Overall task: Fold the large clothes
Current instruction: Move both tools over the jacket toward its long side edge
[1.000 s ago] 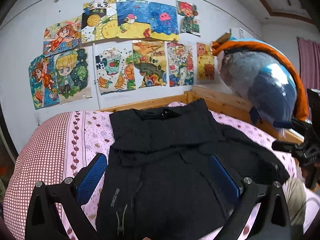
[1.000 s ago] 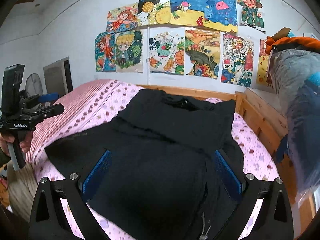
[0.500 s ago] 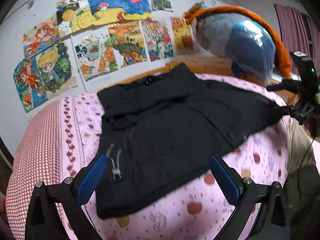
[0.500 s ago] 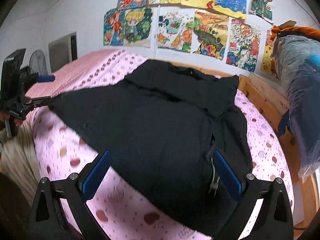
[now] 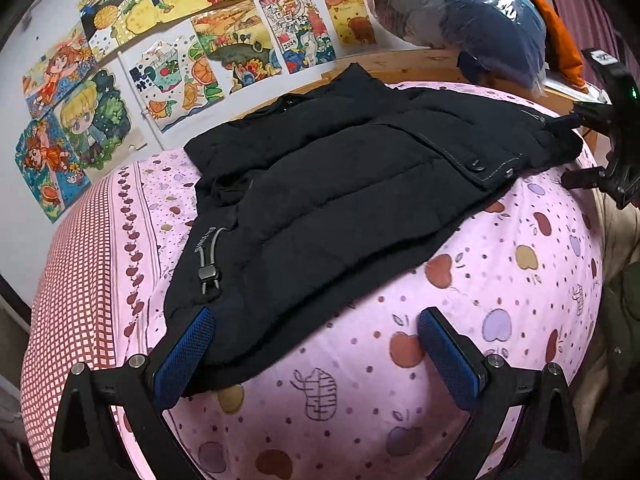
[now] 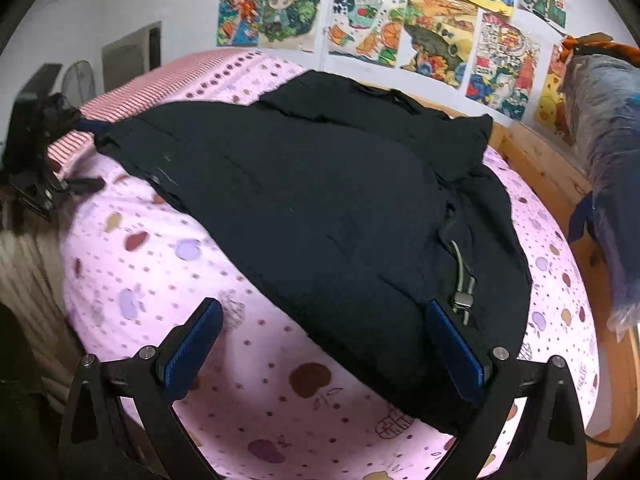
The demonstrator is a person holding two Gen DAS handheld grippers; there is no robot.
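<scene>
Both claws have dropped and drawn back toward the near hem over the last second, so more bare sheet now shows in front of them. The black jacket [image 5: 340, 184] lies spread flat across the bed, collar toward the wall and hem toward the claws.

In the left wrist view, the left claw [image 5: 316, 356] stands wide and empty, its left finger over the jacket's near left hem corner, just below the drawcord toggle [image 5: 208, 276], its right finger over bare sheet. In the right wrist view, the right claw [image 6: 320, 344] is likewise wide and holds nothing; its right finger sits at the hem beside the other toggle [image 6: 462, 300], its left finger over the pink sheet [image 6: 160, 264].

By my reading, the jacket is laid out and smoothed but no real fold shows yet; gripping the hem corners and folding is all still ahead.

Beyond the jacket are the wooden bed frame [image 6: 532, 152], a wrapped bundle [image 5: 480, 20] to the right, and drawings [image 5: 168, 52] on the wall.
</scene>
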